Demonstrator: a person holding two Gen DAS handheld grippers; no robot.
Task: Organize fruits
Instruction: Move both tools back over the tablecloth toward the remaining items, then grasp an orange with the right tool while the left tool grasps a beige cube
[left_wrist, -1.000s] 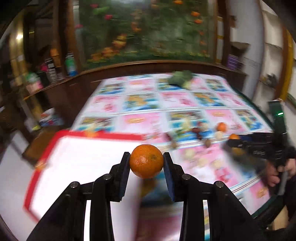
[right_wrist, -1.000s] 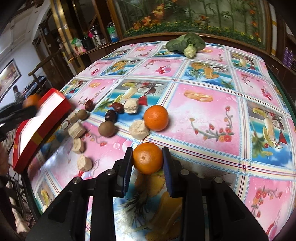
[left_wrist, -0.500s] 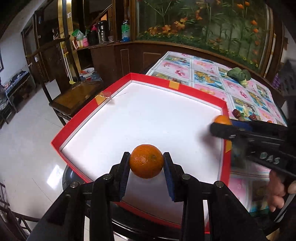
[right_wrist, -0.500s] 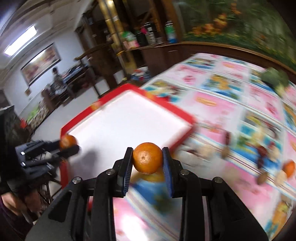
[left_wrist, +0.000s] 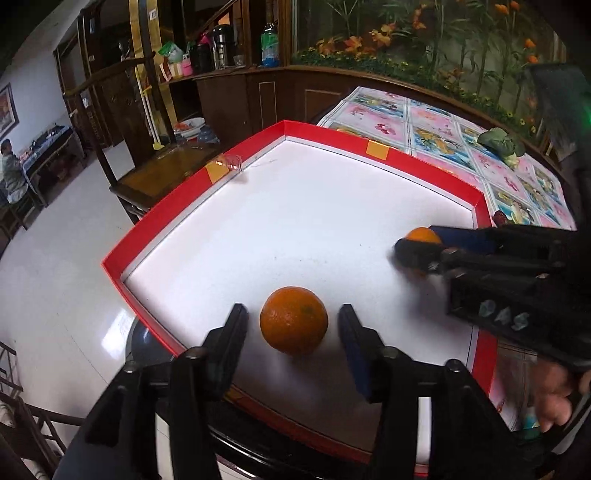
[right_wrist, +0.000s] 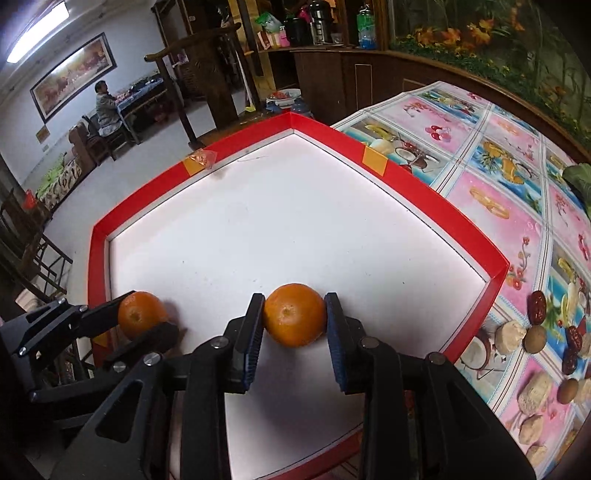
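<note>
A shallow red tray with a white floor (left_wrist: 373, 150) (right_wrist: 373, 158) lies at the table's left end. My left gripper (left_wrist: 293, 325) is open, its jaws apart on either side of an orange (left_wrist: 293, 319) that rests on the tray floor near the front rim. That orange and my left gripper (right_wrist: 144, 321) also show at the left of the right wrist view. My right gripper (right_wrist: 294, 314) is shut on a second orange (right_wrist: 294, 314) low over the tray floor; it also shows in the left wrist view (left_wrist: 421, 245), holding its orange (left_wrist: 423, 234).
Dates (right_wrist: 537, 306), brown round fruits (right_wrist: 535, 338) and pale chunks (right_wrist: 509, 334) lie on the patterned tablecloth (right_wrist: 491, 184) right of the tray. A green vegetable (left_wrist: 500, 142) sits further back. A wooden chair (left_wrist: 155, 177) stands beyond the tray's left side.
My left gripper has opened and let its orange down onto the tray floor. My right gripper has moved left over the tray with its orange still held.
</note>
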